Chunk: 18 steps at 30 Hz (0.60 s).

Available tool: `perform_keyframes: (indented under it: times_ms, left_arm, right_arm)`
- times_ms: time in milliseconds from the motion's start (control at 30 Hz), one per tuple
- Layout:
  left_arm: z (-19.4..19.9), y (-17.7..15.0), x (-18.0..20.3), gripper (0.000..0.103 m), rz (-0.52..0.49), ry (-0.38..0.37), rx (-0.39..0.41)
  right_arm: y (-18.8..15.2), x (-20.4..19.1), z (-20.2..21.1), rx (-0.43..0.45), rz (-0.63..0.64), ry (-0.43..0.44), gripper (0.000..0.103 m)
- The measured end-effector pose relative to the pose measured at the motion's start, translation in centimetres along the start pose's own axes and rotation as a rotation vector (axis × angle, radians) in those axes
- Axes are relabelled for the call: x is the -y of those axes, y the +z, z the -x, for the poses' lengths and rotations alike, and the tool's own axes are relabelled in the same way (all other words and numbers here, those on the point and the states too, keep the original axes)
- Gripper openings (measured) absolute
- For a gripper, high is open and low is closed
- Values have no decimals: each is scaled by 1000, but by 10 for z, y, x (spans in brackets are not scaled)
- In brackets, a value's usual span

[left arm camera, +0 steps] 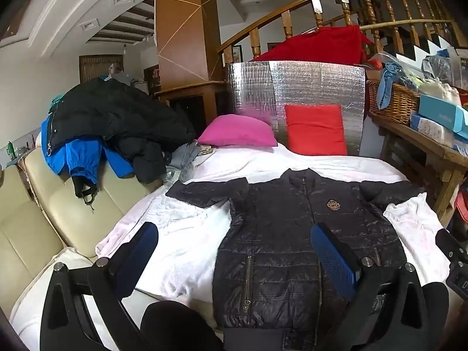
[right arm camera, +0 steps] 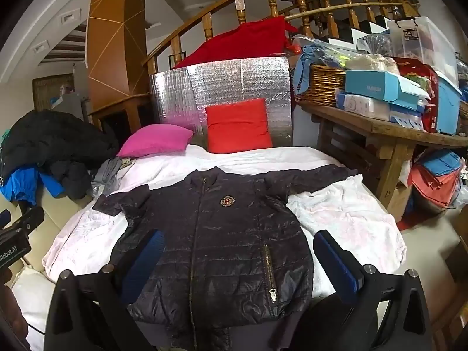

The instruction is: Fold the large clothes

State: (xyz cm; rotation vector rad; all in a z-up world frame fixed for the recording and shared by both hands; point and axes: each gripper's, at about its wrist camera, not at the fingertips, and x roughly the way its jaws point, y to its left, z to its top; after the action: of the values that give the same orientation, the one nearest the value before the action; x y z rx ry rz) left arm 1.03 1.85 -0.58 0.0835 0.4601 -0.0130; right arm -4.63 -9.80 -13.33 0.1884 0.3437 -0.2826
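Note:
A dark quilted jacket [left arm camera: 280, 234] [right arm camera: 216, 242] lies flat and zipped on the white sheet [left arm camera: 181, 234] [right arm camera: 345, 213], collar away from me, both sleeves spread sideways, a gold badge on its chest. My left gripper [left arm camera: 237, 251] hovers above the jacket's lower left part, open wide, nothing between its blue pads [left arm camera: 333, 260]. My right gripper [right arm camera: 237, 260] hangs over the jacket's lower front, also open wide and empty. The right gripper's body [left arm camera: 453, 260] shows at the right edge of the left wrist view, and the left gripper's body [right arm camera: 17, 234] at the left edge of the right wrist view.
A heap of black and blue coats [left arm camera: 108, 125] lies on the cream sofa [left arm camera: 38, 213] at left. A pink cushion [left arm camera: 237, 131] and a red cushion [left arm camera: 316, 130] lean against a silver foil panel [left arm camera: 292, 87]. A cluttered wooden table [right arm camera: 380, 125] stands at right.

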Motion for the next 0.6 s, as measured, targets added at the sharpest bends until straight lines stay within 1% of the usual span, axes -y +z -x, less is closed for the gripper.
perform_keyframes:
  times_ms: [233, 600]
  left_arm:
    - [0, -1, -5, 103, 11, 6, 7]
    - [4, -2, -6, 103, 10, 12, 12]
  right_arm:
    - [-5, -11, -1, -4, 17, 7, 103]
    - [-9, -12, -4, -26, 14, 12, 103]
